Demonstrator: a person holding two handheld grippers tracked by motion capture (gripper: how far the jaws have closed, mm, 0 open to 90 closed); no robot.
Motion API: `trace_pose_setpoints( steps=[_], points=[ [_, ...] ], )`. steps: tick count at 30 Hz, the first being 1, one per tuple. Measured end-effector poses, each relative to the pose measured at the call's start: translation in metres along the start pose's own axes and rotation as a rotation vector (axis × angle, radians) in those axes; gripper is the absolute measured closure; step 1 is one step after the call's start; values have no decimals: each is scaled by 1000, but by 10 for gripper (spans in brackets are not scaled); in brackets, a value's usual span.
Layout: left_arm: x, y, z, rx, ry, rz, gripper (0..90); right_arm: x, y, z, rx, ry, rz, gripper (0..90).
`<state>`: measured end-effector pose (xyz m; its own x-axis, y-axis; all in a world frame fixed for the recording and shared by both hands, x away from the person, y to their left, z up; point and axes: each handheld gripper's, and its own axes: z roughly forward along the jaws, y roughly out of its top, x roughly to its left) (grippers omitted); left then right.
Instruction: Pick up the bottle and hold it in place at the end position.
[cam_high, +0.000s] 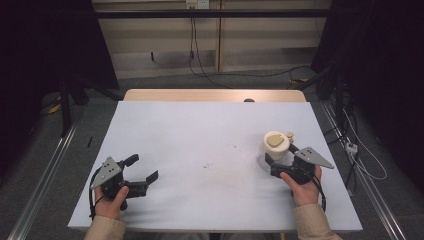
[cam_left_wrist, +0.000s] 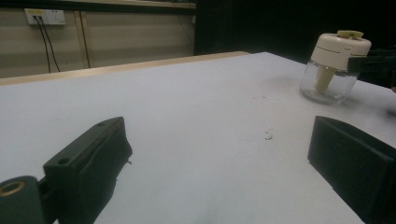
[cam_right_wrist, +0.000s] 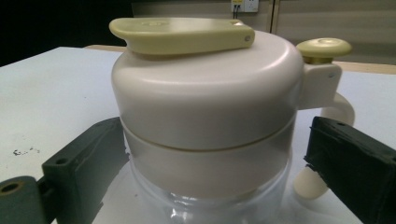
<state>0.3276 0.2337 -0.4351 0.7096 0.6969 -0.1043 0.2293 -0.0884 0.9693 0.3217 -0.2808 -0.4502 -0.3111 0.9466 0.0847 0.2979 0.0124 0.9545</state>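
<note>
No readable text, label, brand or number is showing anywhere; the cream-lidded jar is bearing no lettering, and the wall socket perhaps carries markings too blurred to read.

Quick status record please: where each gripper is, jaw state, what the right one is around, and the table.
left gripper: open, over bare table at near left, holding nothing
right gripper: jaws open either side of the jar, contact cannot be told
jar: upright, cream lid on a clear glass base, near right
lid lever: lies flat on top
table: white surface, small dark specks near centre
</note>
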Motion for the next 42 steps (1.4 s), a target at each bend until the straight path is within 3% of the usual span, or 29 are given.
trace_pose_setpoints(
  steps=[23,42],
  points=[
    [2,-1,2,17,0,-6,47,1,2,30,14,18,-8,51],
    [1,-1,3,0,-8,-17,47,1,4,34,-10,10,33,67]
  ],
)
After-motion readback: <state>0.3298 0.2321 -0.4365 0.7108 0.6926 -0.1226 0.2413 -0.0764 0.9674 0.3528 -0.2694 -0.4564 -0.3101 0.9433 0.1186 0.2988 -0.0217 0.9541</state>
